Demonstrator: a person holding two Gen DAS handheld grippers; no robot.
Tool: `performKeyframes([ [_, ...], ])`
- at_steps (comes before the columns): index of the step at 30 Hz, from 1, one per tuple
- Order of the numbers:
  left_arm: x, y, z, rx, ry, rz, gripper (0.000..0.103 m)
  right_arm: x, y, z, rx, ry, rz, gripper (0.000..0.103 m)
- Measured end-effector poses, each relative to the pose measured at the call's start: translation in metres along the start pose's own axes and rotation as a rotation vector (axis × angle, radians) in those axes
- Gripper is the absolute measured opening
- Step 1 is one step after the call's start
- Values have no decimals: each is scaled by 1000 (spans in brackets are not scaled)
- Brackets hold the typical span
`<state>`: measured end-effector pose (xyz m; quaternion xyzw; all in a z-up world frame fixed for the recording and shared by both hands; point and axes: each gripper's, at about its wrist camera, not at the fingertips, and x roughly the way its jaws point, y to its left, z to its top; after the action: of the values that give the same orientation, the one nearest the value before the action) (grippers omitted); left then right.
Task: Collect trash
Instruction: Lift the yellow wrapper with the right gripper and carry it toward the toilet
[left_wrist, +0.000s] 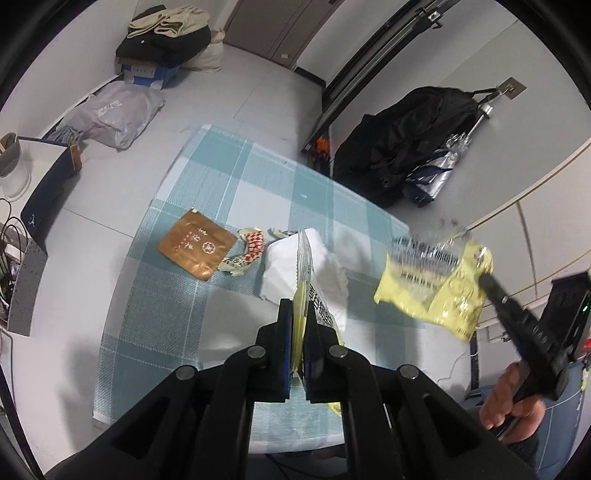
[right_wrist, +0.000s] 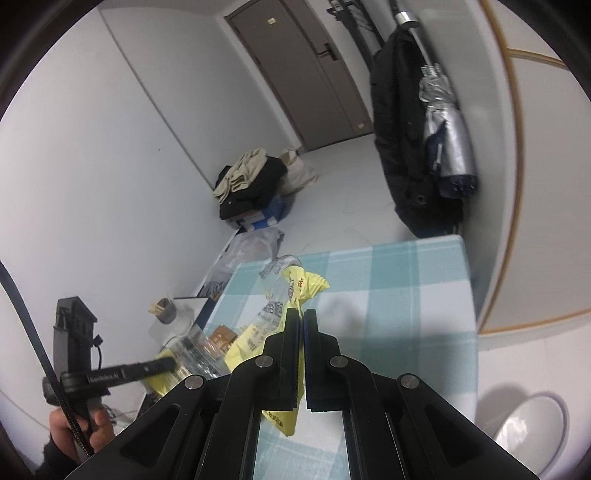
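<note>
The left tool (left_wrist: 303, 310) is clenched on a thin yellow-and-clear plastic wrapper (left_wrist: 305, 269), seen edge-on and standing up from between its dark pads. The right tool (right_wrist: 300, 317) is likewise clamped on a second crinkled yellow wrapper (right_wrist: 303, 286), held in the air; from the left wrist view this packet (left_wrist: 432, 284) hangs to the right of the crumpled white paper (left_wrist: 284, 269), blurred, with printed clear film at its top.

That white paper, soft and creased, lies on the surface (left_wrist: 221, 192), which is covered by a woven teal-and-white checked cloth. Just left of the paper sits a small red-and-white patterned wrapper (left_wrist: 248, 251), torn and curled, and beyond it a flat, glossy copper-brown sachet (left_wrist: 195, 249).

Far behind the paper, a black jacket (left_wrist: 406, 147) hangs on the wall. A hand (left_wrist: 513, 402) grips the right tool's handle.
</note>
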<state>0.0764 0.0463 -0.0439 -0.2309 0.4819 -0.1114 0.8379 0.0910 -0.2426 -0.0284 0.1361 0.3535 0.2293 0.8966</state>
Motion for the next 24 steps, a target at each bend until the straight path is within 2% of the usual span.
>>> performKeyframes([
  [3, -11, -4, 0, 12, -36, -5, 1, -11, -1, -7, -12, -11, -15, 2],
  [14, -49, -40, -12, 114, -194, 54, 1, -48, 8, -28, -31, -76, -41, 2],
  [24, -64, -71, -30, 199, -259, 123, 1, -72, 22, -35, -71, -111, -49, 2],
])
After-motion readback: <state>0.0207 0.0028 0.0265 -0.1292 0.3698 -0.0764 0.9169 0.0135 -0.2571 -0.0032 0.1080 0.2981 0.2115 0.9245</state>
